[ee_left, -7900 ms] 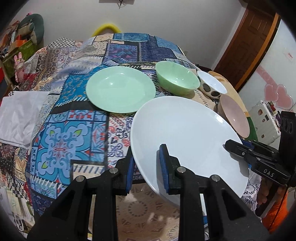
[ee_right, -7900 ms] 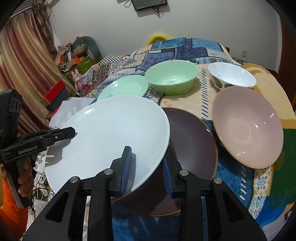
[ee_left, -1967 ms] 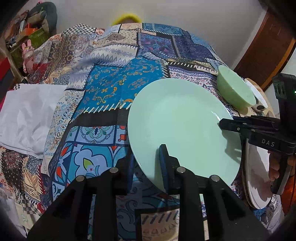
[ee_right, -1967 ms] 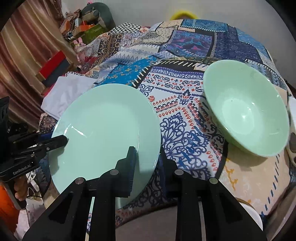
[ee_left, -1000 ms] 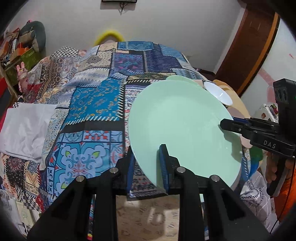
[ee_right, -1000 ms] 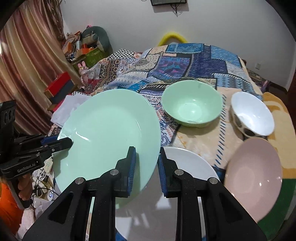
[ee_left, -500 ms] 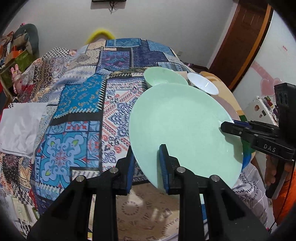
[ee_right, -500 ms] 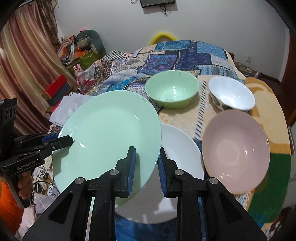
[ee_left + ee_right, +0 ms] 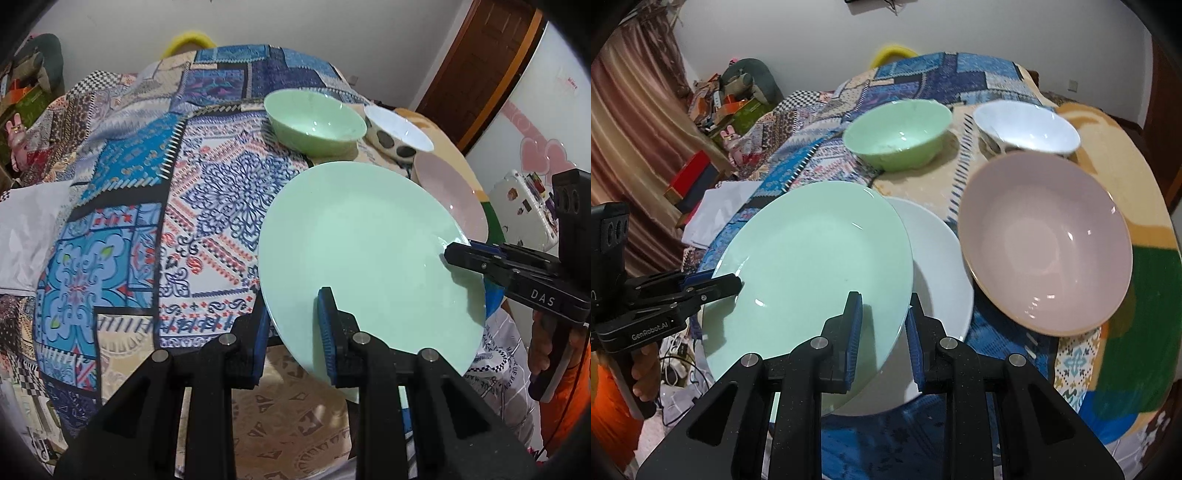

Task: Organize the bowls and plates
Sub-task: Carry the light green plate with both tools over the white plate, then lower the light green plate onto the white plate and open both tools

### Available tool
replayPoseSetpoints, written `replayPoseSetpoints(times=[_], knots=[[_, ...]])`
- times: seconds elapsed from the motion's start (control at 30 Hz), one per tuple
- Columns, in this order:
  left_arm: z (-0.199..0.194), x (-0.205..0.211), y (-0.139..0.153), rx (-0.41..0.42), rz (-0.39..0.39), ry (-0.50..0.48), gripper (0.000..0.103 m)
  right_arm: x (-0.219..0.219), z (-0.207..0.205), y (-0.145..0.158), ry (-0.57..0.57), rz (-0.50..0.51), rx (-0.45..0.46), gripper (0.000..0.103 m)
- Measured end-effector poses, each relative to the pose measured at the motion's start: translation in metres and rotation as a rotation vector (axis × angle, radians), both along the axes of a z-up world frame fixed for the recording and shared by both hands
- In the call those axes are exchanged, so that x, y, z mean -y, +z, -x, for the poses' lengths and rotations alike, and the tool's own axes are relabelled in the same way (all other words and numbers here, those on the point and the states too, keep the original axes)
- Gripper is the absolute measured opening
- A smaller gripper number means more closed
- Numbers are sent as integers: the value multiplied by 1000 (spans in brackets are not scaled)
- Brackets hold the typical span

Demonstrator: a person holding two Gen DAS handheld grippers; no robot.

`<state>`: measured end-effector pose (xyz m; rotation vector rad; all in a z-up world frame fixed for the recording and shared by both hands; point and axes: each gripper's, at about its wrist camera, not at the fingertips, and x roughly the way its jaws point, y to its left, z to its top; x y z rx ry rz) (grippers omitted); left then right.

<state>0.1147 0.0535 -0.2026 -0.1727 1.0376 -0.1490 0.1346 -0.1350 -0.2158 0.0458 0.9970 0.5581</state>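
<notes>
Both grippers hold one mint green plate (image 9: 369,251) by opposite rims, tilted above the table. My left gripper (image 9: 291,325) is shut on its near rim; my right gripper (image 9: 881,328) is shut on the opposite rim. In the right wrist view the green plate (image 9: 812,266) hangs just over a white plate (image 9: 938,258) lying on the table. A pink bowl (image 9: 1045,240) sits to the right, with a green bowl (image 9: 897,133) and a white bowl (image 9: 1027,129) behind. The green bowl (image 9: 314,122), white bowl (image 9: 399,134) and pink bowl (image 9: 450,188) also show in the left wrist view.
A patchwork cloth (image 9: 147,192) covers the round table. A white cloth (image 9: 26,229) lies off its left edge. Boxes and clutter (image 9: 727,103) stand by a curtain at the left. A brown door (image 9: 480,62) is at the far right.
Both grippers have carried the green plate to the right and lower, so it now hangs over the white plate beside the pink bowl.
</notes>
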Motion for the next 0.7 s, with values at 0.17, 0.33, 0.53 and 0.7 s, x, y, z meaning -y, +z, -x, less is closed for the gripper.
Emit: replayPoseSetpoints(times=[0.17, 0.33, 0.53, 0.7], knots=[[-12, 7, -13, -27, -3, -8, 25, 8, 1, -9, -14, 2, -20, 21], [-20, 12, -21, -48, -7, -17, 25, 14, -2, -16, -29, -3, -39, 21], [-26, 19, -21, -35, -52, -30, 25, 19, -8, -22, -45, -21, -58, 22], [-32, 19, -20, -34, -68, -23, 25, 20, -10, -22, -45, -32, -66, 22]])
